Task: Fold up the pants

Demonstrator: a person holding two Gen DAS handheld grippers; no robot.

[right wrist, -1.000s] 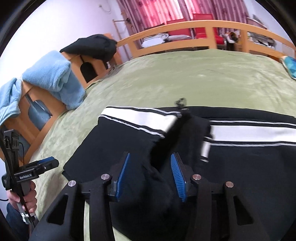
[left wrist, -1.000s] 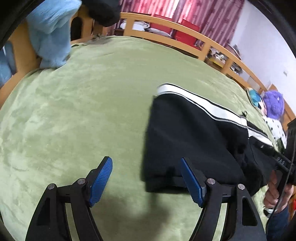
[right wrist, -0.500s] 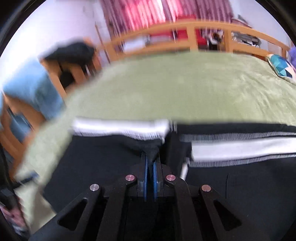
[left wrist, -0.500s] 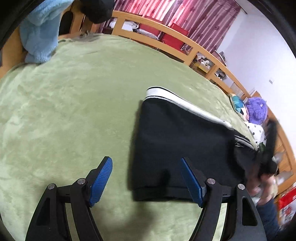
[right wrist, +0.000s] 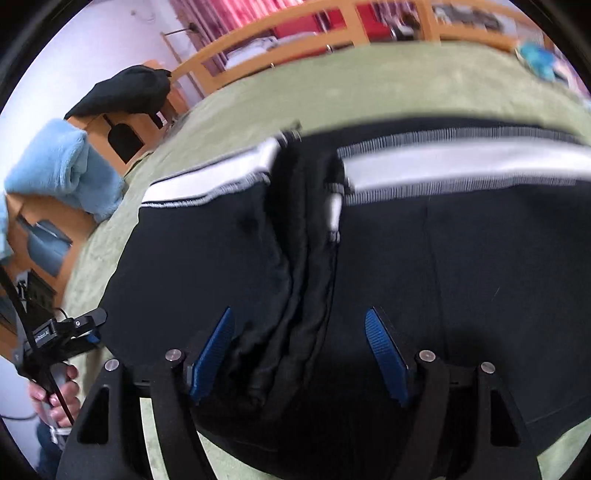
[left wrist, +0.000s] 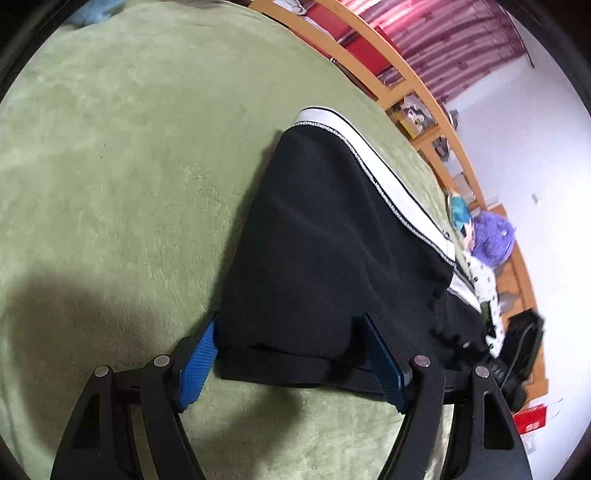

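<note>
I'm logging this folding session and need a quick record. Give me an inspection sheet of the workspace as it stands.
Surface: green plush blanket over a bed, bare around the garment.
Job's things: black pants with a white side stripe, lying flat, already folded over once; bunched ridge at the fold in the right wrist view.
Clutter: blue towel and dark garment draped on the wooden frame; purple plush toy at the far edge.
Grippers: left tool open, straddling the pants' near edge; right tool open over the bunched fold.
Cables: black cord by the left handle.
Surroundings: wooden bed rail, red curtains, white wall.
</note>
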